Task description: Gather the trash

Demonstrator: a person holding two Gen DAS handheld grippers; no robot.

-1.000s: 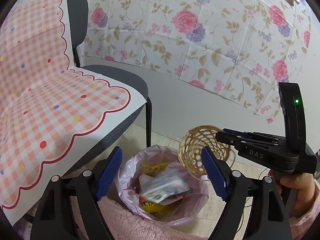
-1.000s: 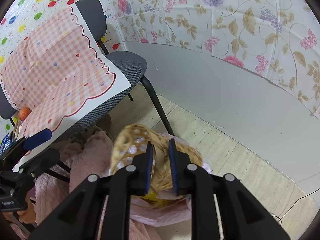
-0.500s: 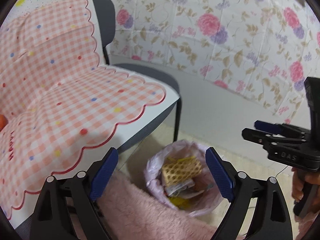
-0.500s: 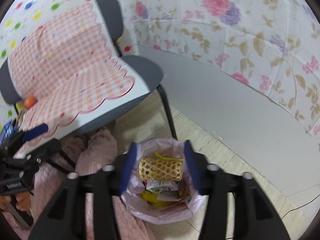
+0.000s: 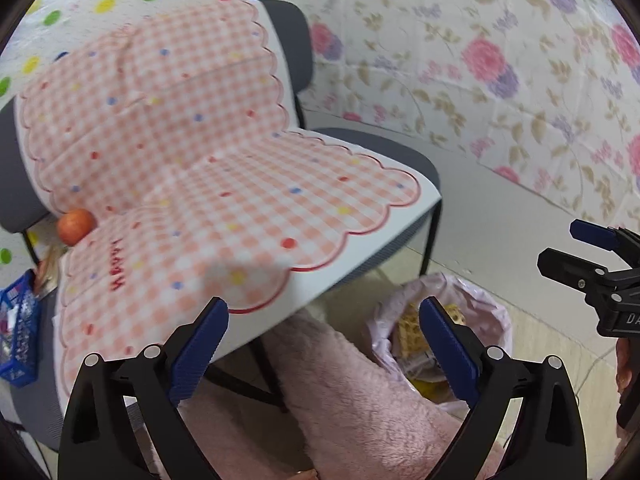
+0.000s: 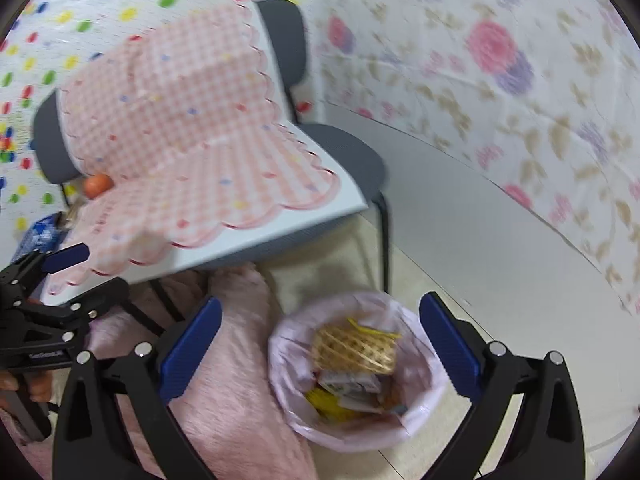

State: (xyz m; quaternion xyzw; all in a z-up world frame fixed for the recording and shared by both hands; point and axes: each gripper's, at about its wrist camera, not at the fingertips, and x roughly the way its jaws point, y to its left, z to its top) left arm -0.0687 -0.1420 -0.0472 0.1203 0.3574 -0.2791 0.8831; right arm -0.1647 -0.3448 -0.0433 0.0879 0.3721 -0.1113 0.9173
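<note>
A bin lined with a pink bag (image 6: pixel 280 376) stands on the floor beside the chair. A woven yellow basket (image 6: pixel 354 346) lies on top of wrappers inside it; it also shows in the left wrist view (image 5: pixel 410 334). My right gripper (image 6: pixel 320 344) is open and empty above the bin. My left gripper (image 5: pixel 322 340) is open and empty, held over the chair's front edge and a pink fleece-covered leg (image 5: pixel 344 392). An orange fruit (image 5: pixel 76 221) and a blue packet (image 5: pixel 18 340) lie at the left end of the seats.
A grey chair (image 5: pixel 384 148) covered with a pink checked cloth (image 5: pixel 192 176) fills the left. A flowered wall (image 5: pixel 500 60) runs behind. Each gripper shows in the other's view, the right one (image 5: pixel 592 256) and the left one (image 6: pixel 60 272).
My right gripper opened and dropped the woven basket into the bin, then rose. Both grippers pulled up and back, and the view swung left toward the chair.
</note>
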